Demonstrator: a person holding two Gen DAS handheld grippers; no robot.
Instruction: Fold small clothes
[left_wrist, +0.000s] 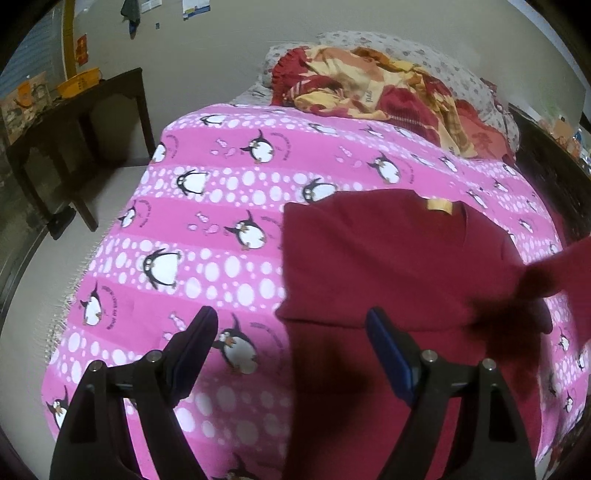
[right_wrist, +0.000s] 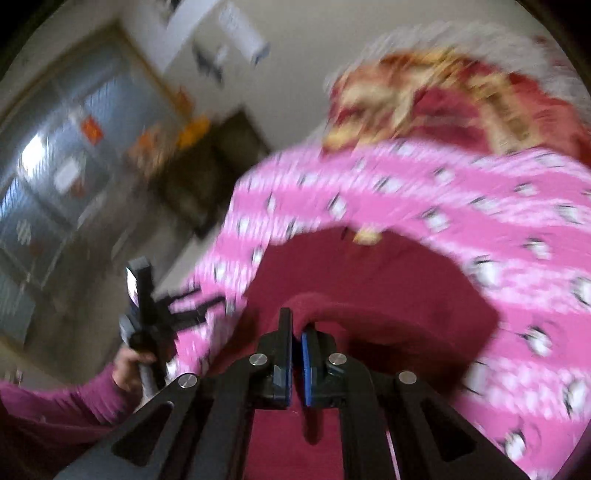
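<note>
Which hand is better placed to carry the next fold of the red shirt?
Right. Its tongs are already shut on a fold of the red shirt, lifting it. The left tongs hang open above the bedspread, gripping nothing.

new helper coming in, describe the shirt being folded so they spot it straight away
Start at the bed with the pink penguin-print sheet. On it lies a dark red t-shirt with a small yellow neck label. Unlike the red-and-yellow patterned blanket by the pillows, it is plain.

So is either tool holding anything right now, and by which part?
The right tool is shut on a fold at the edge of the dark red shirt, lifting it off the penguin blanket. The left tool is open, holding nothing.
</note>
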